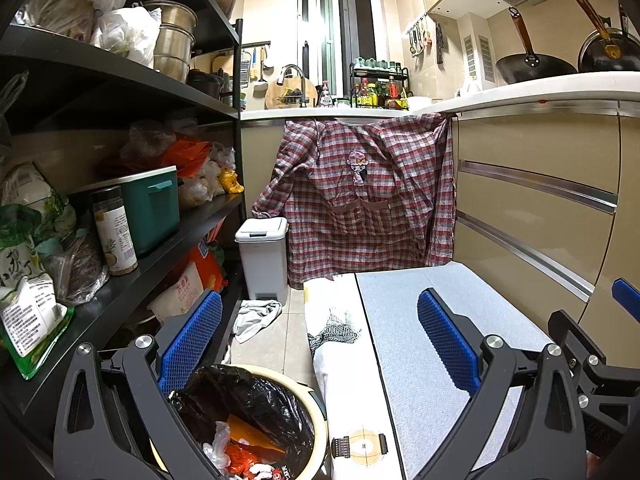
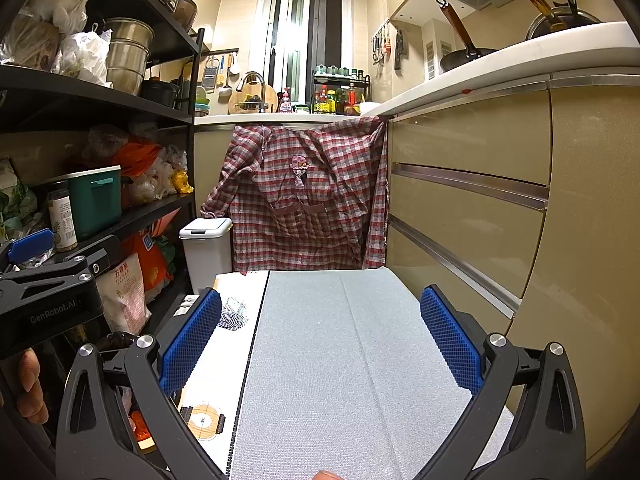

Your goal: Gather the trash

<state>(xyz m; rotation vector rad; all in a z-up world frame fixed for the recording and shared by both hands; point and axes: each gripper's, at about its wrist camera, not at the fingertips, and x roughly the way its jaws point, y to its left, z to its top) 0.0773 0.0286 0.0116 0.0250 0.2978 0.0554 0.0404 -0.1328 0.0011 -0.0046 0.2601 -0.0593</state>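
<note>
A cream trash bin [image 1: 308, 392] lined with a black bag stands on the floor at the lower left of the left wrist view. It holds orange and white plastic scraps [image 1: 240, 452]. My left gripper [image 1: 320, 344] hangs open above the bin's right rim and the table edge, with nothing between its blue pads. My right gripper [image 2: 320, 344] is open and empty over a grey mat [image 2: 340, 360] on the table. In the right wrist view the bin is mostly hidden behind the left finger; only an orange scrap [image 2: 138, 426] shows.
A white printed cloth [image 1: 340, 360] lies beside the mat. Black shelves [image 1: 192, 232] packed with bags and jars line the left. A white pedal bin [image 1: 262, 256] and a grey rag [image 1: 256, 316] sit on the floor ahead. Beige drawers [image 2: 472, 208] run along the right, and a plaid garment [image 2: 304, 196] hangs at the back.
</note>
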